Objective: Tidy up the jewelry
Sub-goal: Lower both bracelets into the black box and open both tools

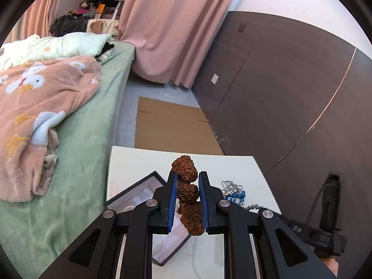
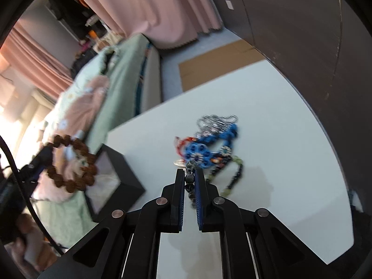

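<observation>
From the left wrist, the left gripper (image 1: 187, 181) clenches a brown bead bracelet (image 1: 186, 174) above the white table (image 1: 139, 160), just beside the black box (image 1: 141, 186), while from the right wrist the right gripper (image 2: 189, 176) pinches a dark bead strand (image 2: 189, 180) trailing from the jewelry pile (image 2: 209, 144) on that table (image 2: 279, 116).

Brown knobbly bead bracelet (image 1: 186, 190) lifted over open black box (image 2: 121, 174), tangled jewelry pile (image 2: 214, 144) on table

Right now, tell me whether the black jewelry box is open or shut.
Open: the black jewelry box shows its pale lining with no lid over it. The brown bead bracelet is out of it, held by the left gripper.
</observation>
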{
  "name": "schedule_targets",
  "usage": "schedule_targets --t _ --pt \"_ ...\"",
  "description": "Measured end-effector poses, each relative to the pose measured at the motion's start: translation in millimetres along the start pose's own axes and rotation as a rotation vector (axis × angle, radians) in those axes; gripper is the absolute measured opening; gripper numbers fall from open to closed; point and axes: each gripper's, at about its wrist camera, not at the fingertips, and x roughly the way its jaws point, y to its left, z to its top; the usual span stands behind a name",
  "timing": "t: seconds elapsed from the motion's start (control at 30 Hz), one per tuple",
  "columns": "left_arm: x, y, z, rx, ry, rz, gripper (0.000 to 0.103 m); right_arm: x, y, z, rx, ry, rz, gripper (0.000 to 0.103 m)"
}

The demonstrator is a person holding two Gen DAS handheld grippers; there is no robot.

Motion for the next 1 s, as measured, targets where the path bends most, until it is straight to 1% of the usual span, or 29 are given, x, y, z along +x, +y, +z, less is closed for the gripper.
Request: schedule_targets --t 0.03,0.13,0.2,0.37,0.5,0.6,0.67,0.7,0.73,0.77,0.8,0.9,1.0 --pt "0 1 0 -0.001 0.003 0.007 0.019 -4 2 -1 -0.001 -0.015 0.017 0.01" --pt "-7 5 0 -0.012 -0.026 -0.004 0.019 -5 14 1 -0.007 -0.048 0.045 0.01" --pt "-8 7 1 -0.012 -0.025 -0.002 0.019 1 26 7 -0.009 -0.06 0.061 0.01" --pt "-1 13 1 -0.03 0.022 0.003 0.02 3 38 5 -0.02 -0.082 0.102 0.01" --pt "3 15 1 -0.033 0.043 0.019 0.02 6 45 4 -0.016 -0.092 0.137 0.01" --pt "6 19 3 -0.041 0.056 0.03 0.022 7 50 4 -0.011 -0.099 0.18 0.01" --pt "7 22 4 -0.051 0.063 0.033 0.029 10 57 4 -0.012 -0.101 0.211 0.01" --pt "7 23 4 -0.055 0.061 0.036 0.038 12 60 4 -0.014 -0.1 0.229 0.01" --pt "6 24 4 -0.059 0.056 0.04 0.043 13 63 3 -0.016 -0.099 0.242 0.01" --pt "5 25 5 -0.062 0.049 0.044 0.052 15 67 2 -0.018 -0.097 0.258 0.01" --pt "3 27 6 -0.067 0.036 0.05 0.058 17 72 2 -0.021 -0.095 0.274 0.01" --pt "0 32 9 -0.079 0.021 0.055 0.064 25 82 0 -0.024 -0.089 0.31 0.01" --pt "2 39 12 -0.098 0.025 0.064 0.064 33 90 -1 -0.022 -0.08 0.343 0.01"
